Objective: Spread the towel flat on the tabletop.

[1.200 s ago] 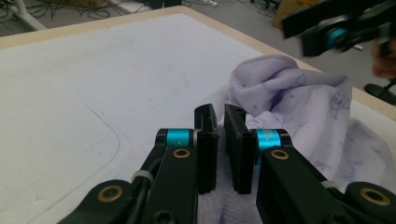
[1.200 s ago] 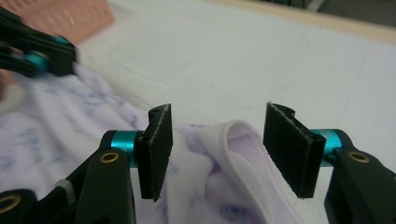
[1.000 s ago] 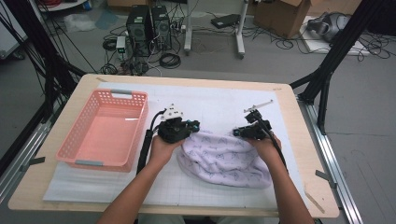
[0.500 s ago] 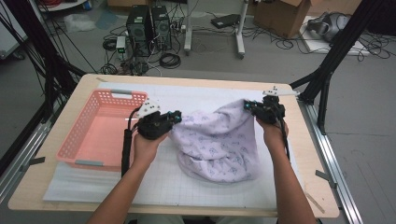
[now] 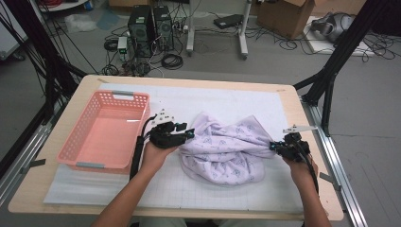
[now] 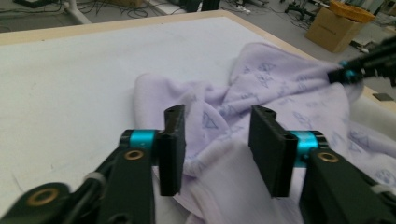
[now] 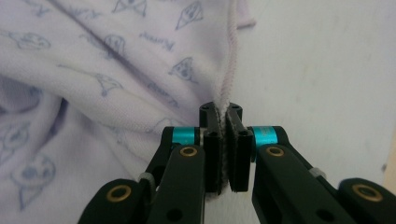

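Lilac fleece cloth printed with small grey motifs (image 5: 222, 151) is lying bunched on the white gridded mat (image 5: 236, 104), right of the pink plastic basket (image 5: 101, 135). We are keeping our right gripper (image 5: 273, 146) pinched on the cloth's edge, though its jaws have just been easing apart slightly. Our left gripper (image 5: 189, 135) has just been opening; cloth is sitting loose between its parted jaws.
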{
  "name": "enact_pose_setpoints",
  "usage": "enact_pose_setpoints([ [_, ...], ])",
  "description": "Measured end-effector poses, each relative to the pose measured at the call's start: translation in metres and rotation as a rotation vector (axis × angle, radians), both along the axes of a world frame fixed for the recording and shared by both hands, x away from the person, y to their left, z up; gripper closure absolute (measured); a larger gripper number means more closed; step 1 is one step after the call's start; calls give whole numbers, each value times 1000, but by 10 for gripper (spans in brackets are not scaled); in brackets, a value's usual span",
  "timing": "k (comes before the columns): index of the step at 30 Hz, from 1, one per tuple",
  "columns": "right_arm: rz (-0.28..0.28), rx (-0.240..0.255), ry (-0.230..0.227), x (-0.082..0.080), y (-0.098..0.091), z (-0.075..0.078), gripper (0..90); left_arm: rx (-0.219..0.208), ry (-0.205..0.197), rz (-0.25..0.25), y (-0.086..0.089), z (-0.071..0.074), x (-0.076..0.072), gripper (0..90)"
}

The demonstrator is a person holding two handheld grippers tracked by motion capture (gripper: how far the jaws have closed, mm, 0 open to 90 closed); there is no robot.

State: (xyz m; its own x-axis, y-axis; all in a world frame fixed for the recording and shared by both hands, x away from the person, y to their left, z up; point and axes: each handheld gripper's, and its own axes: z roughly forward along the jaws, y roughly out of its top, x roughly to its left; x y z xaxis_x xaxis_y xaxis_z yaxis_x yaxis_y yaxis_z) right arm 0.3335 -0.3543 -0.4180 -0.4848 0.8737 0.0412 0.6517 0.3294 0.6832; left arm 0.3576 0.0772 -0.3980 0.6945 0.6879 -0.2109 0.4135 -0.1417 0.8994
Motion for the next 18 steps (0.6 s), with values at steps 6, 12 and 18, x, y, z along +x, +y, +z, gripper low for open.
enact_pose_setpoints([
  [6, -40, 94, -101, -10, -5, 6, 572, 37, 17, 42, -8, 2, 35, 477],
  [12, -50, 123, -200, -14, -4, 18, 547, 89, 108, 48, -22, -19, 73, 485],
  [18, -108, 156, -221, -14, -9, 19, 442, 254, 148, 2, -48, -37, 90, 494],
])
